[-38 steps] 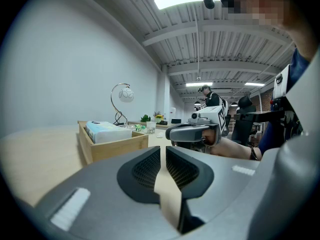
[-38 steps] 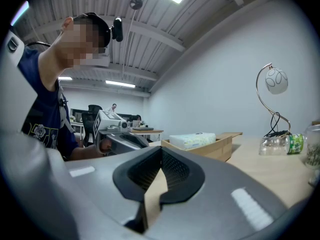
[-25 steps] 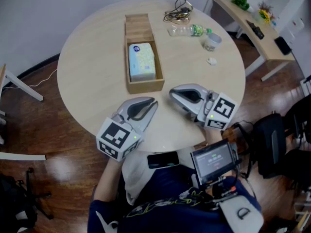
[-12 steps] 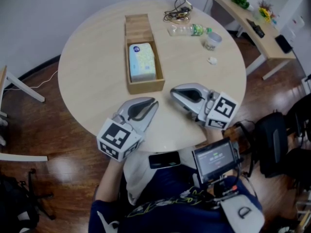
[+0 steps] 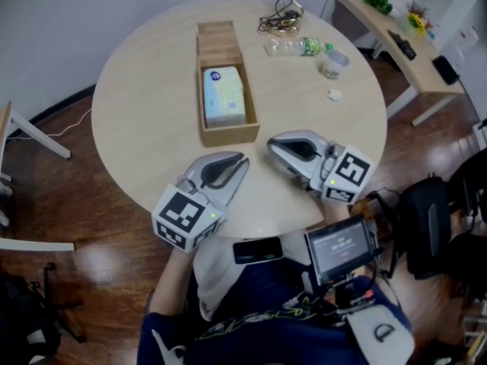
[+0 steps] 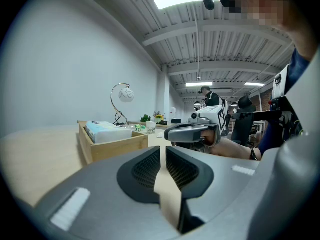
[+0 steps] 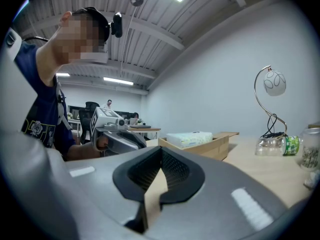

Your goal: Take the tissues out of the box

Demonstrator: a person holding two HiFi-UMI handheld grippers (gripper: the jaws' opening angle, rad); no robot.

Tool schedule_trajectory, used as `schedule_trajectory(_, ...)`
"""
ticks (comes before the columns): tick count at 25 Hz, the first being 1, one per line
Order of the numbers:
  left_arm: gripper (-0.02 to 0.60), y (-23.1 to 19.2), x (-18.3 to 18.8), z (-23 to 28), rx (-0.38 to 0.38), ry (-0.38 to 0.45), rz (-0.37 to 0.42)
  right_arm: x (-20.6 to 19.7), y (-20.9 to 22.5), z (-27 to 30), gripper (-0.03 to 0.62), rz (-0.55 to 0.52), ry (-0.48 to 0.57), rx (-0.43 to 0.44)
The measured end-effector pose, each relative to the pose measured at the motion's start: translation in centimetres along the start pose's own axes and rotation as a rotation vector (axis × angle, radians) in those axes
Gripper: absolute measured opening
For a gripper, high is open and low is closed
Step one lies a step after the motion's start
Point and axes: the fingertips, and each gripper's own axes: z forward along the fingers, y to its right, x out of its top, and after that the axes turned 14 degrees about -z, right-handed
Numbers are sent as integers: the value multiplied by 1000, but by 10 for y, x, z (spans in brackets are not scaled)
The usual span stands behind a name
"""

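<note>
Both clenched empty: left gripper, right gripper; round pale table, dark wood floor.

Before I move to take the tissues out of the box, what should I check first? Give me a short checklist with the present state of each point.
1. Tissue pack lies in the wooden box, top uncovered: ok.
2. Left gripper empty, jaws together: ok.
3. Right gripper empty, jaws together: ok.
4. Jaws open wide enough for the pack: not ok, both are shut.
5. Table between the grippers and the box is bare; bottle and cup stand off to the far right: ok.
6. Pack loose enough to lift out: cannot tell.
</note>
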Motion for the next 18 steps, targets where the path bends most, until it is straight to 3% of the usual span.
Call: schedule_trajectory(18, 37, 1, 0, 0, 4, 0, -9, -1, 1, -1, 1, 4, -2, -4)
